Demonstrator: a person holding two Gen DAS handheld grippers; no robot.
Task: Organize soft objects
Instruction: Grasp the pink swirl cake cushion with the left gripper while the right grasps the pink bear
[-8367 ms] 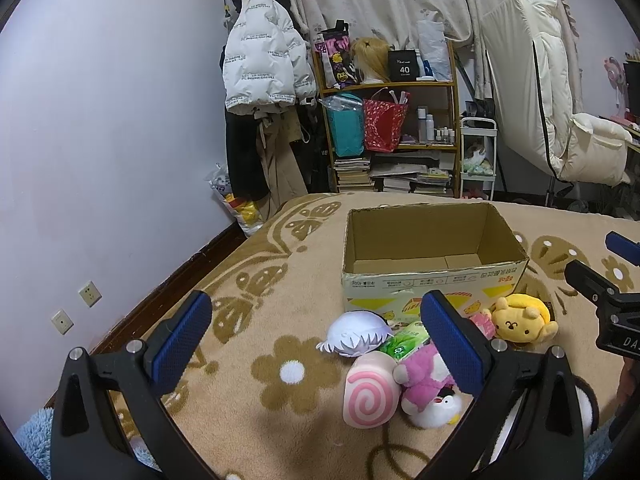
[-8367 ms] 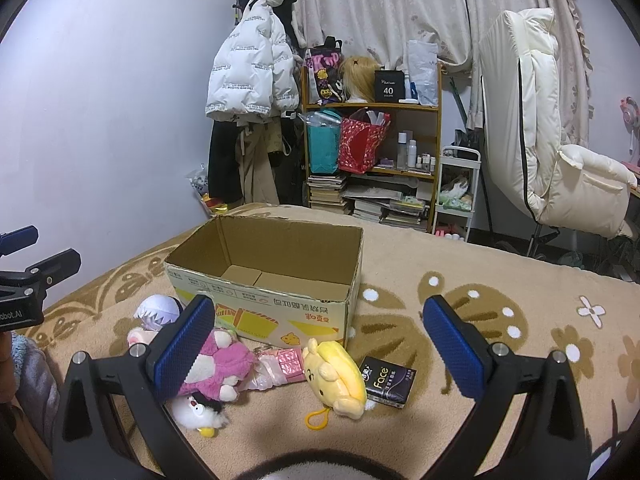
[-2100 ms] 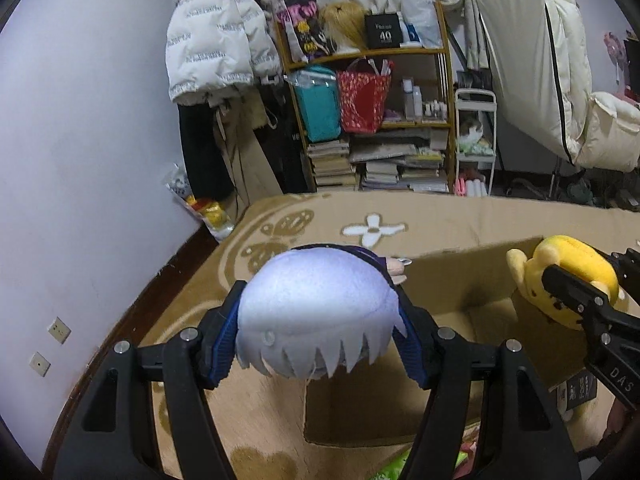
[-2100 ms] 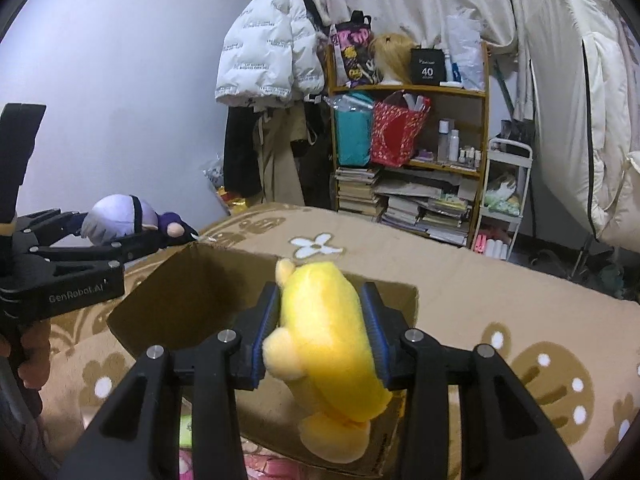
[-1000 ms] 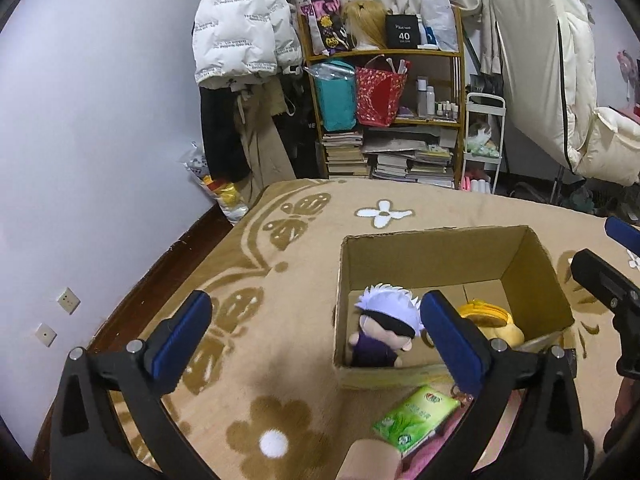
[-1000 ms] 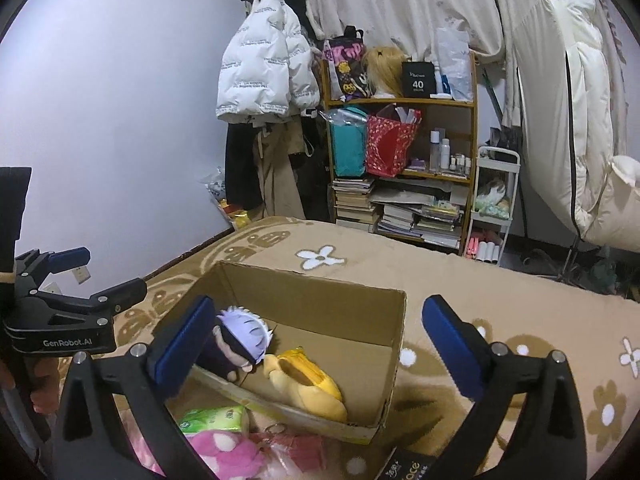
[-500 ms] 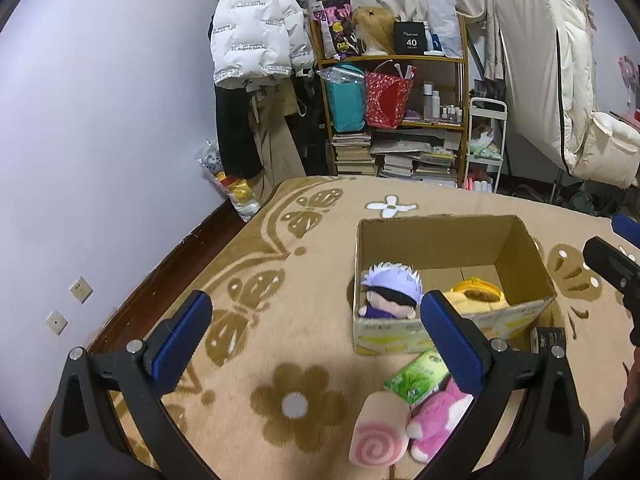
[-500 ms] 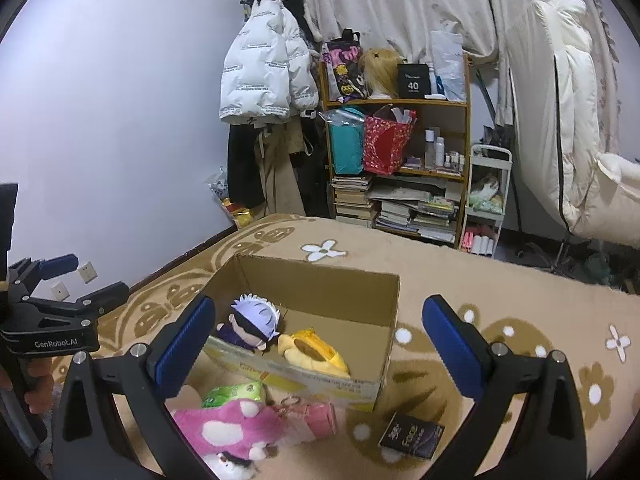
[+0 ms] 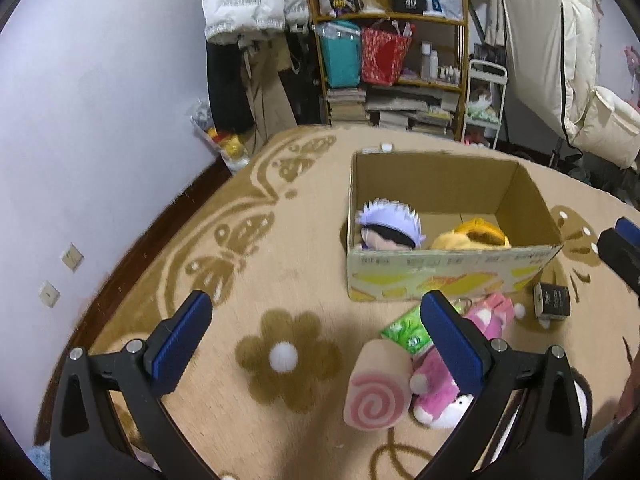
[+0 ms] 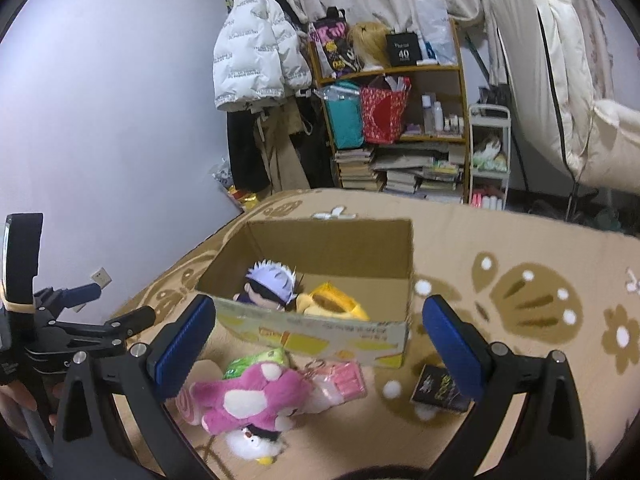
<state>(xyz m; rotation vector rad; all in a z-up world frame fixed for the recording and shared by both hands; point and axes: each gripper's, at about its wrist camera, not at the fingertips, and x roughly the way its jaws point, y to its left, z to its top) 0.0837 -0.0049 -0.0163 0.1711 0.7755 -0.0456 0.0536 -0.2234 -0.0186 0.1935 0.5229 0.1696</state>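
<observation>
From the left wrist camera, the left gripper (image 9: 314, 330) has its blue-padded fingers spread wide apart with nothing between them, held above a tan blanket (image 9: 280, 248) patterned with brown flowers and butterflies. Ahead stands an open cardboard box (image 9: 448, 274); inside it, against the near wall, sit a white-haired doll (image 9: 388, 226) on the left and a yellow plush (image 9: 472, 236) just beside it on the right. In front of the box lie the loose things — a pink swirl-roll cushion (image 9: 378, 394), a pink plush (image 9: 438, 390) touching it, a green tissue pack (image 9: 406, 330) and a small black box (image 9: 552, 300) off to the right.

From the right wrist camera, the right gripper (image 10: 318, 330) is likewise spread wide and empty. The cardboard box (image 10: 320, 330) sits just beyond its fingers, the doll (image 10: 270, 284) and yellow plush (image 10: 334, 300) side by side inside. The pink plush (image 10: 256, 398) lies before the box with a pink packet (image 10: 346, 378) beside it — the black box (image 10: 440, 388) lies apart to the right. The left gripper (image 10: 100, 306) shows at the left edge, held by a hand (image 10: 18, 400).
</observation>
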